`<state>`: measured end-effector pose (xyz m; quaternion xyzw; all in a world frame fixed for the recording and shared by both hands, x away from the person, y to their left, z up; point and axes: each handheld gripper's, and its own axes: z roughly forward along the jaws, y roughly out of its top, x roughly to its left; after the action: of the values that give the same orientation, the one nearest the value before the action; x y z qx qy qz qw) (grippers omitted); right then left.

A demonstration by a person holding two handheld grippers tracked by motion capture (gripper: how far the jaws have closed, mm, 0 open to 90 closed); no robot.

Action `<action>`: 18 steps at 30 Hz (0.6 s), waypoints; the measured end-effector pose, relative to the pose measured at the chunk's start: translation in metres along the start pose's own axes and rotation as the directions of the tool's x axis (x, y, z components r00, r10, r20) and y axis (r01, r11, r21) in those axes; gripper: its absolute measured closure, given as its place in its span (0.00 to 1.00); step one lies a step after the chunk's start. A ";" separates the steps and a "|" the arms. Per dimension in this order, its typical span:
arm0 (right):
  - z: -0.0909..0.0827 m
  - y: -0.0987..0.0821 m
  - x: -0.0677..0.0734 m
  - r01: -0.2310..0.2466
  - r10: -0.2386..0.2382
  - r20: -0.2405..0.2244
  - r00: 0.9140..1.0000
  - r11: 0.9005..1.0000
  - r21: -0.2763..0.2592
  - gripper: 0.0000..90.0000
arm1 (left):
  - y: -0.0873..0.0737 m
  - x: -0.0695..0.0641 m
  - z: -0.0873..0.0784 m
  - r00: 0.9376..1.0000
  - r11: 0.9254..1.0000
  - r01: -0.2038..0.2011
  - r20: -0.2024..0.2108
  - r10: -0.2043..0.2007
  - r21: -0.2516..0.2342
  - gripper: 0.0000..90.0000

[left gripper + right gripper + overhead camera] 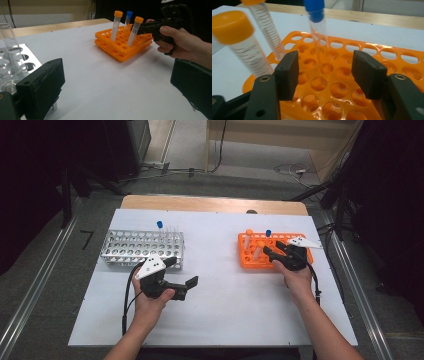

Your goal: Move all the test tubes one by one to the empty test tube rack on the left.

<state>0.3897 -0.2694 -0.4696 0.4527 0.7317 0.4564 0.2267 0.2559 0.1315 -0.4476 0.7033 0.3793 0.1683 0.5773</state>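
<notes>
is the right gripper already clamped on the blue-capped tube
No, in the right gripper view the blue-capped tube stands in the orange rack beyond the right gripper, whose pads are apart and touch nothing.

The white table [225, 285] is evenly lit from above; surroundings are left dark. Soft shadows are cast, and the nearest orange-capped tube [239, 42] is blurred.

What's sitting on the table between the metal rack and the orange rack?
Nothing: the high view shows only bare white table top between the metal rack and the orange rack. The left gripper view agrees.
</notes>
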 end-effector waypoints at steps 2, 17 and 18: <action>0.004 0.000 -0.002 -0.010 0.010 0.014 1.000 1.000 0.004 0.50 | 0.000 0.000 0.000 1.000 1.000 0.003 -0.002 -0.003 0.001 0.00; 0.025 0.002 0.006 -0.012 0.012 0.028 1.000 1.000 0.014 0.77 | -0.001 0.000 0.001 1.000 1.000 0.013 0.008 -0.013 -0.004 0.00; 0.026 0.002 0.007 -0.007 0.007 0.033 0.999 1.000 0.012 0.78 | -0.001 0.001 0.001 1.000 1.000 0.013 0.007 -0.013 -0.004 0.00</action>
<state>0.4063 -0.2515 -0.4797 0.4640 0.7289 0.4454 0.2345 0.2563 0.1314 -0.4491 0.7001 0.3817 0.1628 0.5810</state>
